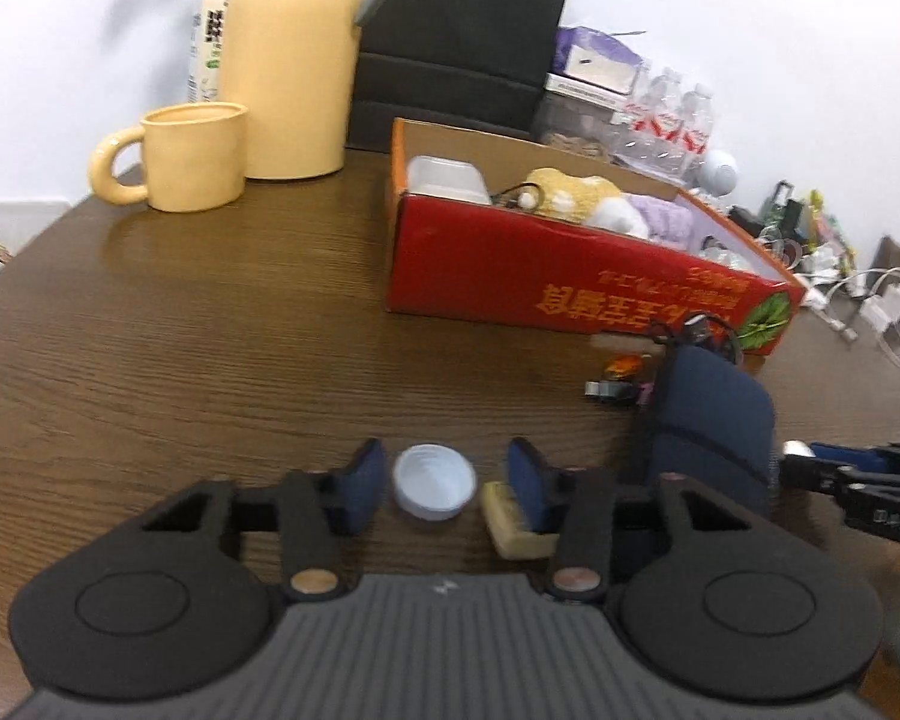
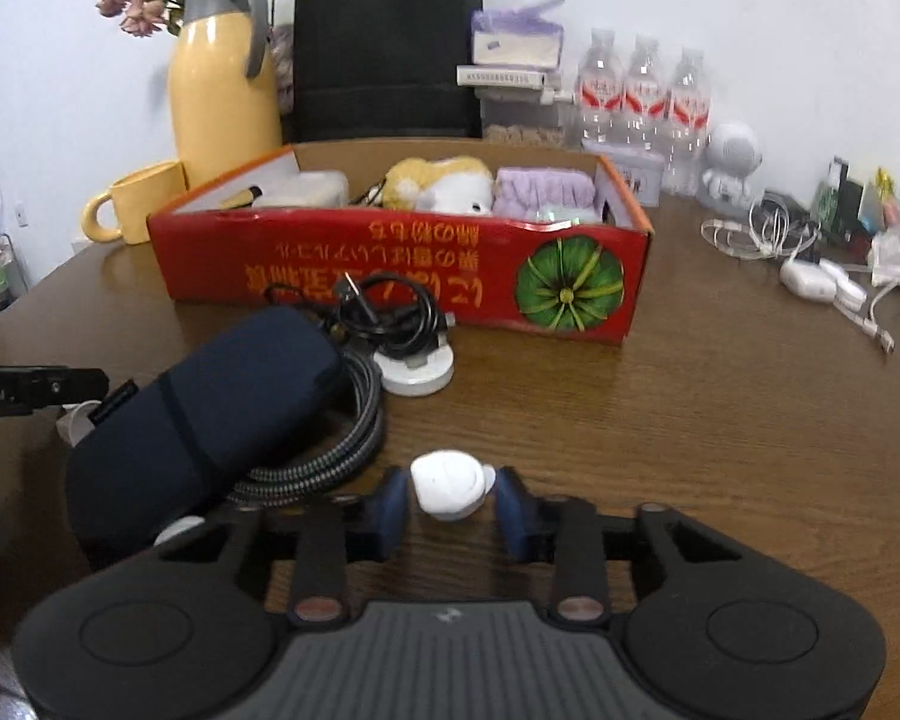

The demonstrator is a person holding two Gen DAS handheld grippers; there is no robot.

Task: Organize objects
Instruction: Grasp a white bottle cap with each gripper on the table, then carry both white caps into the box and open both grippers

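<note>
A red cardboard box (image 1: 546,276) (image 2: 354,258) stands on the brown table and holds a plush toy (image 2: 438,183), a purple cloth (image 2: 540,189) and a white container (image 1: 447,180). My left gripper (image 1: 444,486) is open, its pads on either side of a white bottle cap (image 1: 433,489) lying on the table; a yellow eraser (image 1: 513,519) lies by its right pad. My right gripper (image 2: 450,501) is open around a small white rounded object (image 2: 450,483), with gaps on both sides. A navy pouch (image 2: 204,414) (image 1: 711,420) lies between the two grippers.
A braided cable (image 2: 342,450), a black cord (image 2: 390,312) and a white puck (image 2: 417,375) lie in front of the box. A yellow mug (image 1: 174,156) and jug (image 1: 294,54) stand at back left. Water bottles (image 2: 645,96), a white figurine (image 2: 729,165) and chargers (image 2: 822,276) crowd the right.
</note>
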